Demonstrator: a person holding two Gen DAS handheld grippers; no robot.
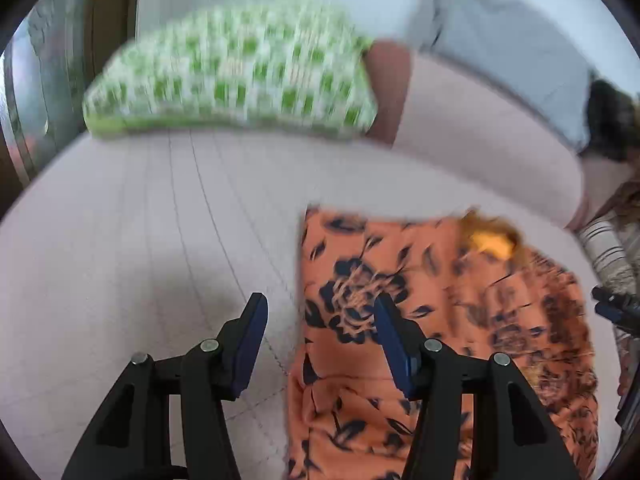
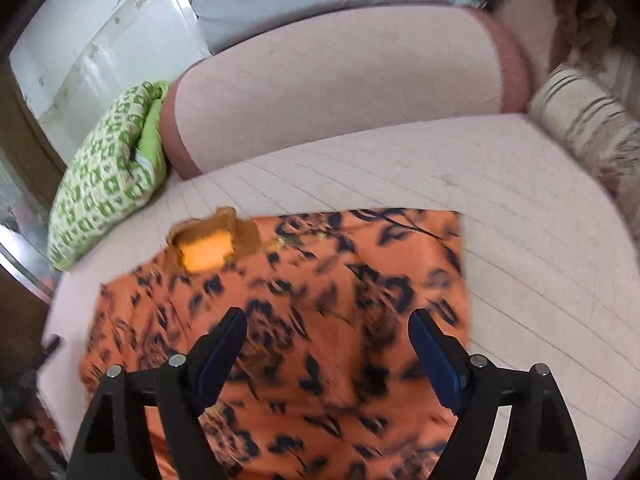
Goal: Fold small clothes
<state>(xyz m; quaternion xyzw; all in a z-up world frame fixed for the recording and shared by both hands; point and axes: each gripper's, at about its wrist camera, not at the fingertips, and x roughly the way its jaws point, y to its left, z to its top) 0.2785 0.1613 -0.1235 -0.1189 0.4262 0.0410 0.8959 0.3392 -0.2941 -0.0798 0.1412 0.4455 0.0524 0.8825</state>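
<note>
An orange garment [image 1: 440,300] with a dark blue flower print lies flat on a pale pink quilted bed [image 1: 140,220]. A yellow label [image 1: 490,242] shows at its neck on the far edge. My left gripper [image 1: 320,300] is open above the garment's left edge, with one finger over the bed and the other over the cloth; nothing sits between the pads. In the right wrist view the same garment [image 2: 320,264] spreads under my right gripper [image 2: 328,314], which is open wide just above the cloth and holds nothing. The label [image 2: 204,254] is at the far left there.
A green-and-white patterned pillow [image 2: 104,184] lies at the bed's far left. Behind the garment is a large pink pillow [image 2: 340,80], with a striped cushion [image 2: 584,120] at the far right. Bare quilt [image 2: 540,240] lies right of the garment.
</note>
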